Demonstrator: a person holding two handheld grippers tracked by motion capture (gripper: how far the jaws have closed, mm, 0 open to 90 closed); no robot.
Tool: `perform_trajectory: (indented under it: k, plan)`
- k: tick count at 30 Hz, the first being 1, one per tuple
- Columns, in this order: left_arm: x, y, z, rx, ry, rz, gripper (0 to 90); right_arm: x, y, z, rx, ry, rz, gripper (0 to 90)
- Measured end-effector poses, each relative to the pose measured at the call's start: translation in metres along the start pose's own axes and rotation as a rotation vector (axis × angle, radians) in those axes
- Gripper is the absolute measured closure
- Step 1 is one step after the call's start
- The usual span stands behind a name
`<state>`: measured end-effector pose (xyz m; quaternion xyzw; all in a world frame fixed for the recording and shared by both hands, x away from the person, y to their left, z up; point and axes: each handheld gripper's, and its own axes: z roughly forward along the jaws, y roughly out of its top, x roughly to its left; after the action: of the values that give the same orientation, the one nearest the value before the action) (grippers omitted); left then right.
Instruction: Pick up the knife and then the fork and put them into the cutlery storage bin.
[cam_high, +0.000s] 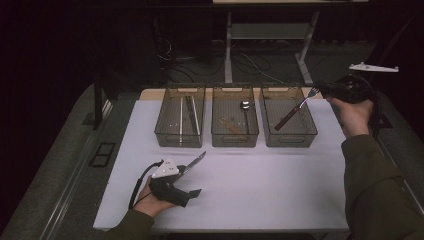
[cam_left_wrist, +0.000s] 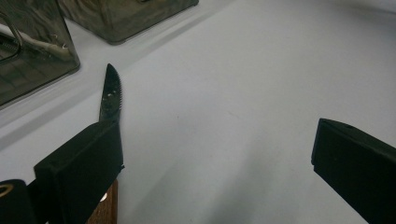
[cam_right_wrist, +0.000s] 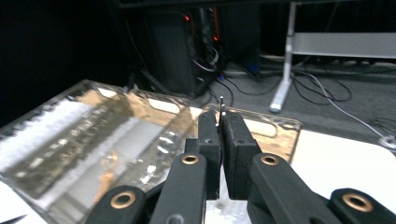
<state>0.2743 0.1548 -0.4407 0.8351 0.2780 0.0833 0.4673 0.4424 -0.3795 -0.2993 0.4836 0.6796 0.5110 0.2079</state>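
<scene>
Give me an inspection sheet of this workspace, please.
Surface: white table, bare in front of the bins.
Job's things: fork held over the right bin; knife lying by one jaw of the left tool; spoon in the middle bin.
Clutter: nothing seen.
Grippers: left tool open; right tool shut on the fork.
Cables: black cable trails from the left tool; floor cables behind.
Surroundings: dark room, desk legs beyond the table.
</scene>
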Motion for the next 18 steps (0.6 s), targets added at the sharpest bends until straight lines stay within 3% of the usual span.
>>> perform_trajectory:
  k: [7,18]
  plan:
    - [0.0,0.0,0.0,0.001,-0.006,-0.001,0.5,-0.005,-0.008,0.023,0.075,-0.019,0.007,86.5]
    - [0.0,-0.001,0.001,0.014,-0.018,-0.007,0.5,-0.005,-0.025,0.052,0.18,0.018,0.026,86.4]
